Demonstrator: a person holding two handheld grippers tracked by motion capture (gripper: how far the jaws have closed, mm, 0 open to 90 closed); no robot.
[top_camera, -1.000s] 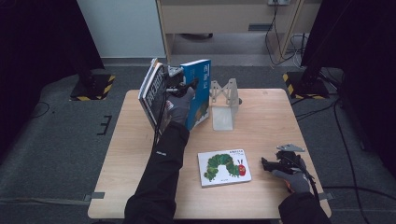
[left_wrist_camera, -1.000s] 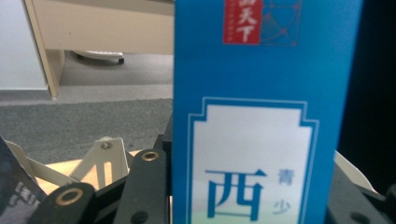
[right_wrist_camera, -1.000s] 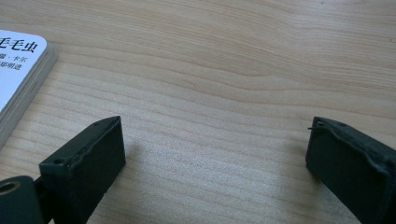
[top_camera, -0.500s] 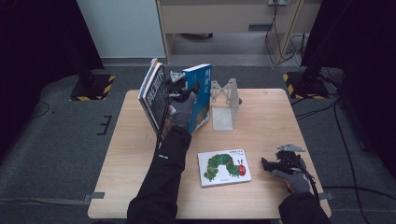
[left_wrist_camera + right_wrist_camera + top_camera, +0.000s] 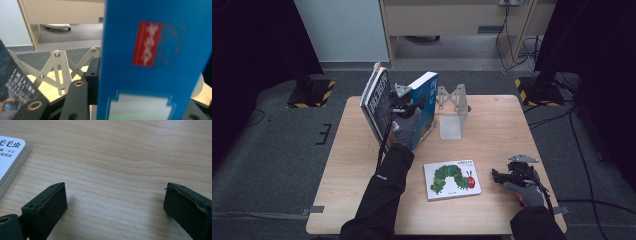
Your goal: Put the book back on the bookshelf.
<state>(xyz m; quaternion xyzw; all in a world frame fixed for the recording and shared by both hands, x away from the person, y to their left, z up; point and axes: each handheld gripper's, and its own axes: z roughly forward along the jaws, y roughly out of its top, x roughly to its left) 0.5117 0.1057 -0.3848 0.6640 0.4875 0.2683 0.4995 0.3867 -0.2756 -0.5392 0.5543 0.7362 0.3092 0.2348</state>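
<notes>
I had the left hand-held gripper (image 5: 408,103) clamped on the blue book (image 5: 424,107), which stood tilted at the back of the pale wooden counter (image 5: 492,130), just beside the white bookend (image 5: 452,112). Nearer me than the bookend, the caterpillar book (image 5: 452,179) lay flat. My right hand-held gripper (image 5: 499,176) rested wide apart, holding nothing. Grey carpet (image 5: 272,150) surrounded the counter.

Picture book (image 5: 452,179): lies flat on the tabletop (image 5: 492,125), cover up, left of the right fingers (image 5: 47,207), near them. Folding rack (image 5: 451,110): stands upright just right of the left fingers. Dark books (image 5: 376,102): lean left of them.
</notes>
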